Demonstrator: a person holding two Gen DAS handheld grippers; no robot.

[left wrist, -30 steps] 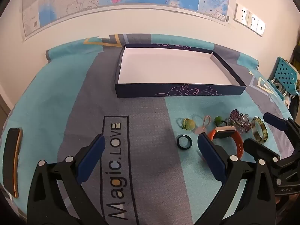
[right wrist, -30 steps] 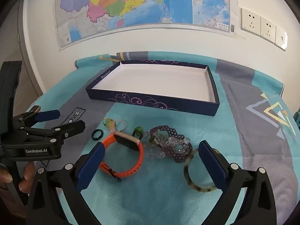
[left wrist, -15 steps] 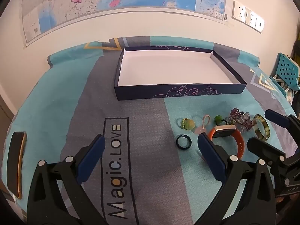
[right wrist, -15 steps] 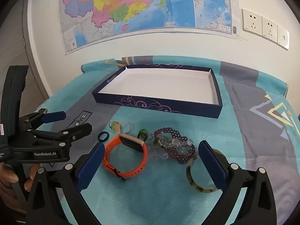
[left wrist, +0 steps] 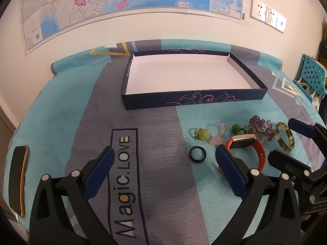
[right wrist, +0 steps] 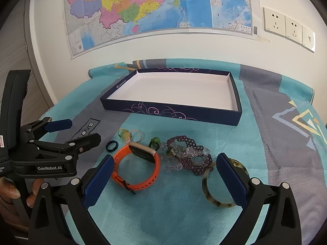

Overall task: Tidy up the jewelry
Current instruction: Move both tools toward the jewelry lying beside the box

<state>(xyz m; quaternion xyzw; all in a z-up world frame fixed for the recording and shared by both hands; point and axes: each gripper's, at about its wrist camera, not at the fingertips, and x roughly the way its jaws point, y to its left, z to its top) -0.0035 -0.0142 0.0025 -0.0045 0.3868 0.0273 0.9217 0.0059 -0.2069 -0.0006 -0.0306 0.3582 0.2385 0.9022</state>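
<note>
A dark blue shallow box (left wrist: 192,99) (right wrist: 173,110) with a white inside stands empty at the back of the table. In front of it lie an orange watch (right wrist: 137,165) (left wrist: 247,147), a dark ring (left wrist: 197,153) (right wrist: 112,145), a purple bead bracelet (right wrist: 190,153) (left wrist: 260,126), a tortoiseshell bangle (right wrist: 216,192) (left wrist: 285,138), a green charm (left wrist: 201,134) and a green ring (right wrist: 155,141). My left gripper (left wrist: 163,171) (right wrist: 78,130) is open, left of the jewelry. My right gripper (right wrist: 165,175) (left wrist: 290,140) is open, just short of the watch and the bangle.
A phone (left wrist: 18,179) lies at the table's left edge. A teal and grey cloth (left wrist: 102,132) covers the table. A map and wall sockets (right wrist: 288,27) are on the wall behind. A teal chair (left wrist: 312,75) stands at the right.
Both grippers have drawn back and risen slightly; the jewelry sits a little farther off in both views. Nothing has been picked up or moved.
</note>
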